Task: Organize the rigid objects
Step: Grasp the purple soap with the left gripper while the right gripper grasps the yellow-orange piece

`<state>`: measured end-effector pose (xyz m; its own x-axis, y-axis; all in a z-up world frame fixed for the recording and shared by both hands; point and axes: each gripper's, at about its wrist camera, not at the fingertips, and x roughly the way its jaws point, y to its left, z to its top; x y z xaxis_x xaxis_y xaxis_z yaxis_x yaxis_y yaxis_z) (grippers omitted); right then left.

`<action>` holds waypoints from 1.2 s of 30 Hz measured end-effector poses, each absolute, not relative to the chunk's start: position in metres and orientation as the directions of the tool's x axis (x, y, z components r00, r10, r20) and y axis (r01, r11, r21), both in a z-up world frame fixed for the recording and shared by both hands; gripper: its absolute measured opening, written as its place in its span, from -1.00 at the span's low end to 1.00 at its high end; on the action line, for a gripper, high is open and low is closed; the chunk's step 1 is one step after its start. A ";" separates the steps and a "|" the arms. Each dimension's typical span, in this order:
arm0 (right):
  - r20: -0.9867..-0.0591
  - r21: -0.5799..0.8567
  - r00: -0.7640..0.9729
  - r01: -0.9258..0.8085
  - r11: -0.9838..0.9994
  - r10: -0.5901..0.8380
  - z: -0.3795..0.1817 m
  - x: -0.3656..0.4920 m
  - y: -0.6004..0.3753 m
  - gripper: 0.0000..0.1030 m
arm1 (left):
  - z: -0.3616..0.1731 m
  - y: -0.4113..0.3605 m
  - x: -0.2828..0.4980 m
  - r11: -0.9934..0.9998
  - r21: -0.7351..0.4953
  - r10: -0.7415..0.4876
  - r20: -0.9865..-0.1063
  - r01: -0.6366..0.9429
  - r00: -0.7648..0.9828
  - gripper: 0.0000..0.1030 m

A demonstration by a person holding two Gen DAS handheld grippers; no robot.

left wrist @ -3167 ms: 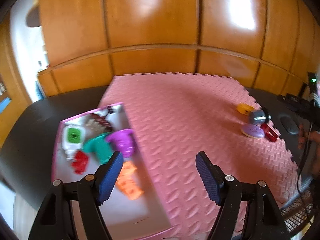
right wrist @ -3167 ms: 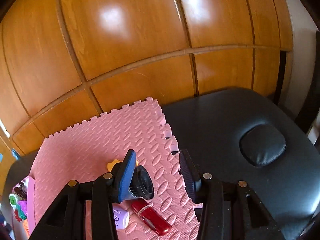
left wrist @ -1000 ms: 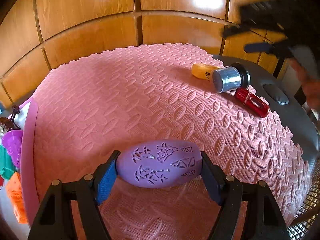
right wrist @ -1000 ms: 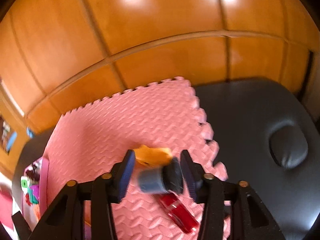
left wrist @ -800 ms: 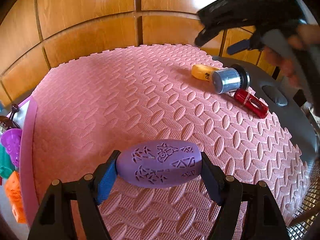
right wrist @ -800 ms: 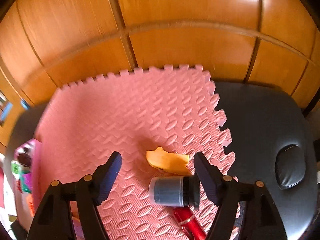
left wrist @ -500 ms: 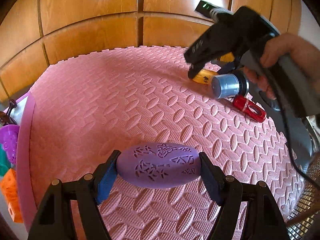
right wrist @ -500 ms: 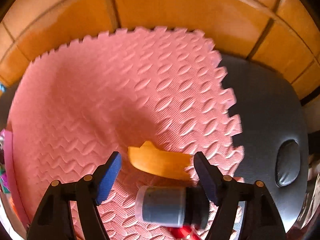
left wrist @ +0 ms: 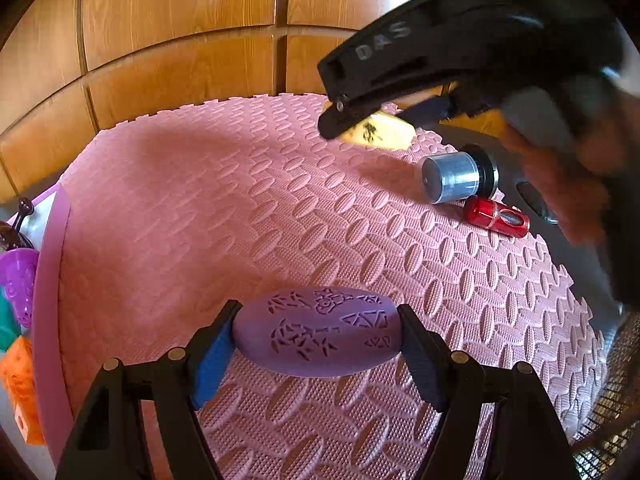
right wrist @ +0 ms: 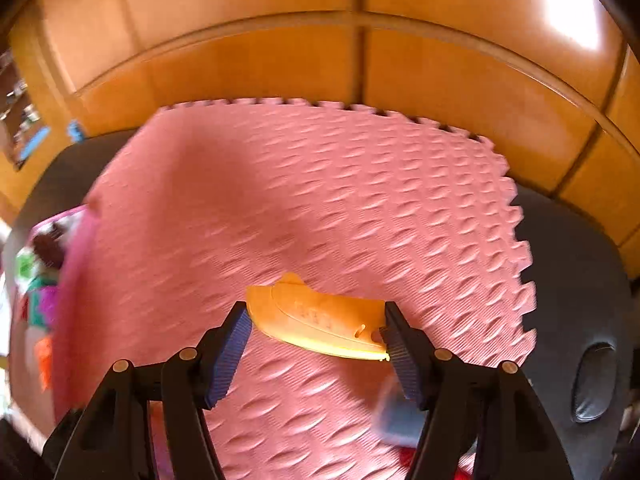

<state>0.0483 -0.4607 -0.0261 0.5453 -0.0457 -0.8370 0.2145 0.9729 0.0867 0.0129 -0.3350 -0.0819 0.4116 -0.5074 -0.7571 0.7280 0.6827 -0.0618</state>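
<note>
Sorting in hand: left hand-held gripper (left wrist: 316,334) clamps the purple oval (left wrist: 318,330) above the pink mat (left wrist: 200,208), right hand-held gripper (right wrist: 316,330) brackets the orange piece (right wrist: 316,326) on the mat, pad contact unclear; next, probably close, lift, carry to the tray (left wrist: 50,248) at the mat's left edge.

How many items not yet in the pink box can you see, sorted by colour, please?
Purple: 1, oval piece held in the left gripper
Yellow-orange: 1, curved piece between the fingers of the right gripper
Silver: 1, cylinder
Red: 1, tube
Total: 4
</note>
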 end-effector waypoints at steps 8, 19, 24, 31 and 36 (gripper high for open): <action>-0.834 0.173 0.549 0.164 0.971 0.056 -0.040 0.002 -0.444 0.29 | -0.079 -0.329 0.007 0.694 -0.068 -0.509 -0.751 0.717 0.422 0.48; -0.851 0.135 0.523 0.147 0.980 0.039 -0.073 0.004 -0.446 0.28 | -0.077 -0.326 0.001 0.708 -0.050 -0.489 -0.754 0.704 0.439 0.48; -0.847 0.121 0.531 0.141 0.983 0.029 -0.076 0.006 -0.444 0.28 | -0.076 -0.325 0.004 0.716 -0.045 -0.480 -0.756 0.696 0.445 0.48; -0.850 0.047 0.527 0.113 0.992 -0.019 -0.080 0.009 -0.435 0.29 | -0.072 -0.316 0.000 0.734 -0.013 -0.444 -0.766 0.679 0.465 0.48; -0.847 0.034 0.531 0.105 0.994 -0.027 -0.080 0.010 -0.433 0.29 | -0.072 -0.306 -0.003 0.737 -0.007 -0.435 -0.770 0.676 0.466 0.48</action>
